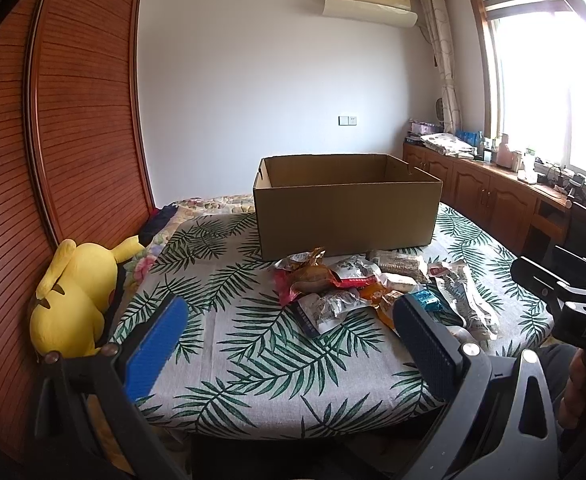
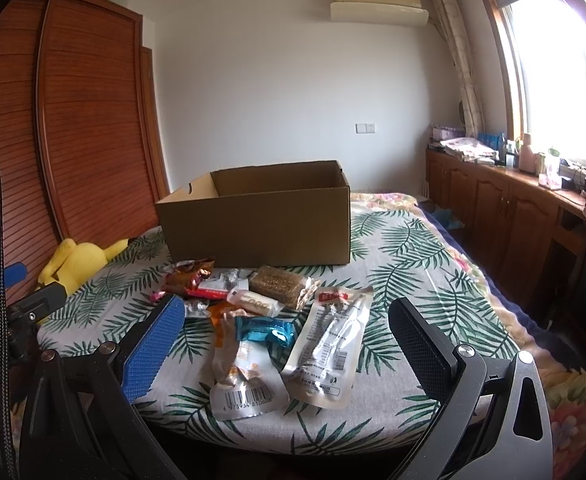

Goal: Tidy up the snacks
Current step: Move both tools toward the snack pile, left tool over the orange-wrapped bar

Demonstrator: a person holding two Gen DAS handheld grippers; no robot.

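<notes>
A heap of snack packets (image 1: 357, 284) lies on the leaf-print tablecloth (image 1: 253, 344) in front of an open, empty-looking cardboard box (image 1: 345, 216). In the right wrist view the same snack packets (image 2: 261, 320) spread before the box (image 2: 261, 224): a teal wrapper (image 2: 267, 330), a long clear pouch (image 2: 329, 344), a barcoded pouch (image 2: 245, 384), a brown grain bar (image 2: 281, 290). My left gripper (image 1: 289, 340) is open, low over the near table edge, left of the heap. My right gripper (image 2: 289, 344) is open with the pouches seen between its fingers, nothing gripped.
A yellow plush toy (image 1: 77, 292) leans at the table's left side against a wooden slatted wardrobe (image 1: 53, 120). Wooden cabinets (image 2: 513, 208) with clutter run under the window on the right. The other gripper (image 1: 573, 304) shows at the right edge of the left wrist view.
</notes>
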